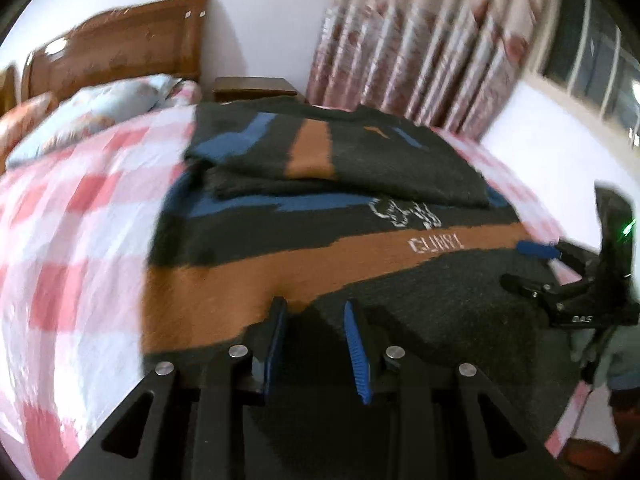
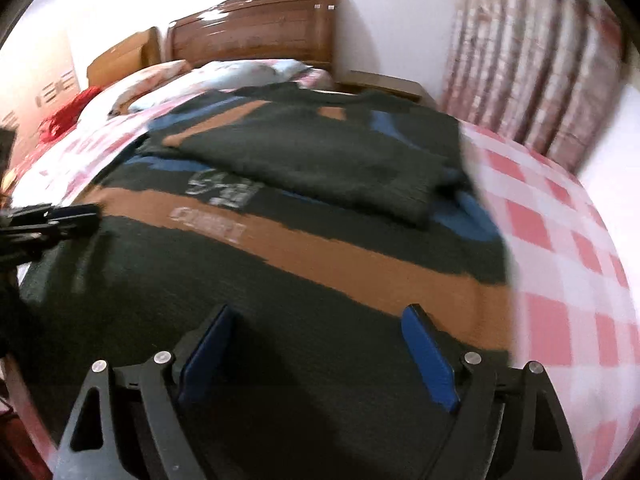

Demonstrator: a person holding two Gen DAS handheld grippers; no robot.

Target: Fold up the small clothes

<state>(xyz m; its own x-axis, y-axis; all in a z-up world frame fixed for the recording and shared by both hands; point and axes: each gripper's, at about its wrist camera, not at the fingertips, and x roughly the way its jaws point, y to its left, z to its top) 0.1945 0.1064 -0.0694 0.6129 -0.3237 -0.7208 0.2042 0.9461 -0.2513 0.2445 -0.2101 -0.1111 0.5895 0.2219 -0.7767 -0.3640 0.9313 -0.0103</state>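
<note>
A dark grey knit sweater [image 1: 420, 280] with an orange band, blue patches and white lettering lies flat on the bed; its far part is folded back over itself [image 1: 360, 160]. It also fills the right wrist view [image 2: 280, 300]. My left gripper [image 1: 316, 308] hovers over the sweater's near edge, jaws partly open with nothing between them. My right gripper [image 2: 320, 316] is wide open over the near hem, empty. The right gripper also shows at the right in the left wrist view [image 1: 536, 264], and the left gripper at the left edge in the right wrist view [image 2: 76, 214].
The bed has a pink and white checked cover [image 1: 60, 260] [image 2: 560, 260]. Pillows [image 1: 100, 108] and a wooden headboard [image 2: 256, 28] are at the far end, a nightstand [image 1: 252, 86] beside it. Patterned curtains [image 1: 440, 48] hang at the right. Red cloth [image 2: 68, 116] lies far left.
</note>
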